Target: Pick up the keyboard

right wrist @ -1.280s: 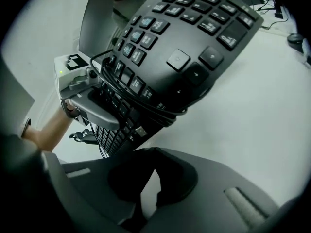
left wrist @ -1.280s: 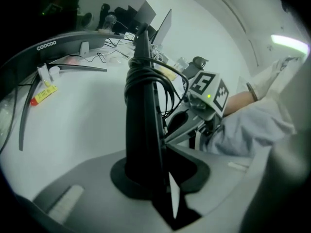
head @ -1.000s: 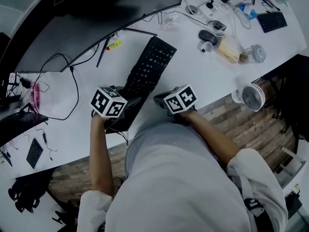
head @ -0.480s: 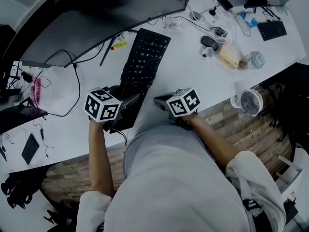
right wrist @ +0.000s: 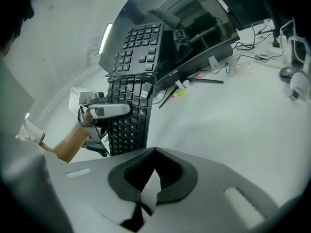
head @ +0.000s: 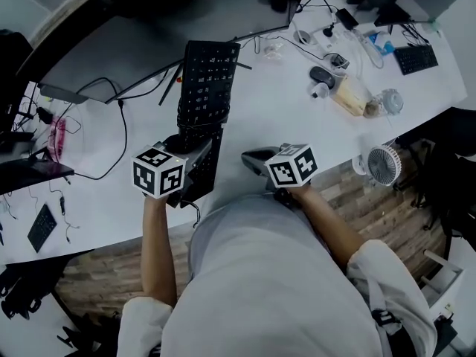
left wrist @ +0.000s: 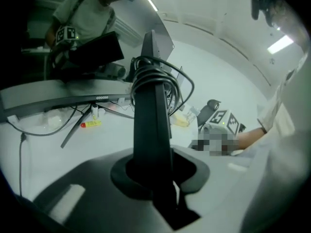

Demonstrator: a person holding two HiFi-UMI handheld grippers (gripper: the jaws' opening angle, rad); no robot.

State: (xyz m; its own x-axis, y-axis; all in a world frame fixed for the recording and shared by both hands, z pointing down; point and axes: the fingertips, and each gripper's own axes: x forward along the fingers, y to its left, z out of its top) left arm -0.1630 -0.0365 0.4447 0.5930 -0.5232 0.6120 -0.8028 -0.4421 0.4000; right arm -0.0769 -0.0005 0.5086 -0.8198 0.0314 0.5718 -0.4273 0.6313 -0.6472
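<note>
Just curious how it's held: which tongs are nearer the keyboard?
Left. The left tongs are clamped on the keyboard's near end; the right tongs sit empty to its right, not touching.

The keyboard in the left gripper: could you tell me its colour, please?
The keyboard is black; it shows best in the right gripper view.

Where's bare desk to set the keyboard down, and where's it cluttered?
Biggest free patch: the white desk between the lifted keyboard, the mouse and the front edge. A narrower strip lies between the keyboard and the black cable. Crowded: the back right, from the mouse through cables to a small keyboard; a fan sits beyond the edge.
</note>
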